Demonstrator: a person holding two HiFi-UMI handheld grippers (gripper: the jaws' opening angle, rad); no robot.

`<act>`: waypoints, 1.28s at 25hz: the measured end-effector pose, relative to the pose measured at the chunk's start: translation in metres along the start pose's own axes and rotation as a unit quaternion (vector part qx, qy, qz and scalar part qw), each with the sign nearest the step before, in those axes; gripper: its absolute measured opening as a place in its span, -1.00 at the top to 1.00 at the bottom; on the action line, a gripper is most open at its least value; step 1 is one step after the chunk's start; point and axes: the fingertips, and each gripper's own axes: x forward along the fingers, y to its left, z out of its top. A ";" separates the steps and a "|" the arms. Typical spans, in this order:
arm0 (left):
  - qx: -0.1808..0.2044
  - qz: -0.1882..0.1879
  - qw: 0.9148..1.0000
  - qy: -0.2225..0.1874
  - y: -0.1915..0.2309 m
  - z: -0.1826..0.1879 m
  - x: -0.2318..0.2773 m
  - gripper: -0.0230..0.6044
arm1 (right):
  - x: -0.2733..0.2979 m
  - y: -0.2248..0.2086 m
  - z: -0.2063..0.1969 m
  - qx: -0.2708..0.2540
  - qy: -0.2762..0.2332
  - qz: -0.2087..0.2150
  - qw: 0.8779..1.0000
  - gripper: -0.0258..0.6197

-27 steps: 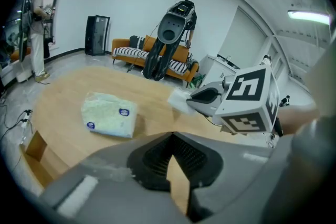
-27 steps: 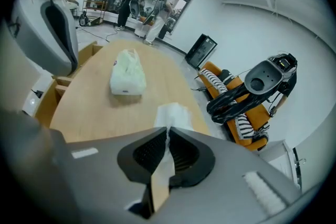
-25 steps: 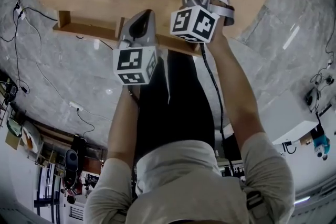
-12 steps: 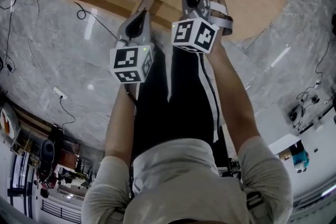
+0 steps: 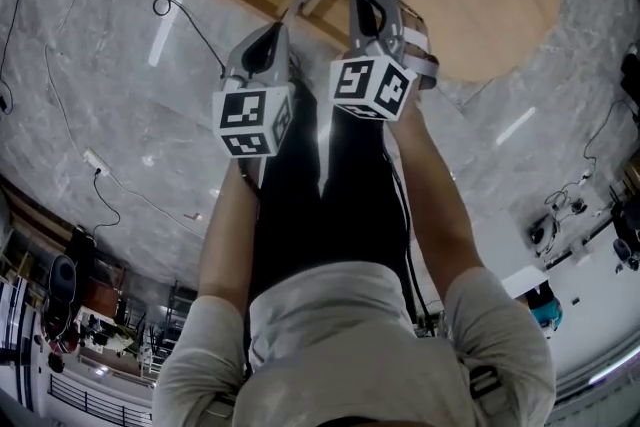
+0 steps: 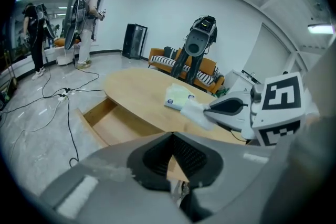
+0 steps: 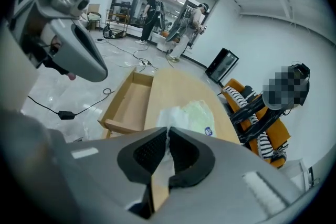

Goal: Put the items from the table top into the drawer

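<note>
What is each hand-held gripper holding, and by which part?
Right hand-held gripper: white tissue, pinched at its near edge. Left hand-held gripper: nothing.

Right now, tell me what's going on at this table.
A person is working with a handheld gripper in each hand. The right gripper is shut on a white packet at the near edge of the wooden table, beside a pale green packet lying on the top. The left gripper is shut and holds nothing. The drawer stands pulled open and looks empty, so nothing has gone in yet.
</note>
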 end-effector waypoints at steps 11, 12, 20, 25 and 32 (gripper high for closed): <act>-0.034 0.026 0.999 -0.004 0.056 -0.020 -0.024 0.86 | 0.026 0.069 0.066 -0.029 -0.034 0.053 0.998 0.87; -0.038 0.030 0.999 -0.005 0.062 -0.022 -0.026 0.86 | 0.029 0.074 0.070 -0.031 -0.035 0.058 0.997 0.87; -0.058 0.045 0.997 0.000 0.095 -0.038 -0.023 0.86 | 0.062 0.113 0.087 -0.051 -0.030 0.100 0.993 0.87; -0.052 0.053 0.997 0.015 0.118 -0.055 -0.015 0.86 | 0.093 0.140 0.087 -0.048 -0.024 0.118 0.992 0.87; -0.074 0.078 0.994 0.019 0.144 -0.064 -0.012 0.86 | 0.129 0.160 0.076 -0.050 -0.008 0.124 0.991 0.87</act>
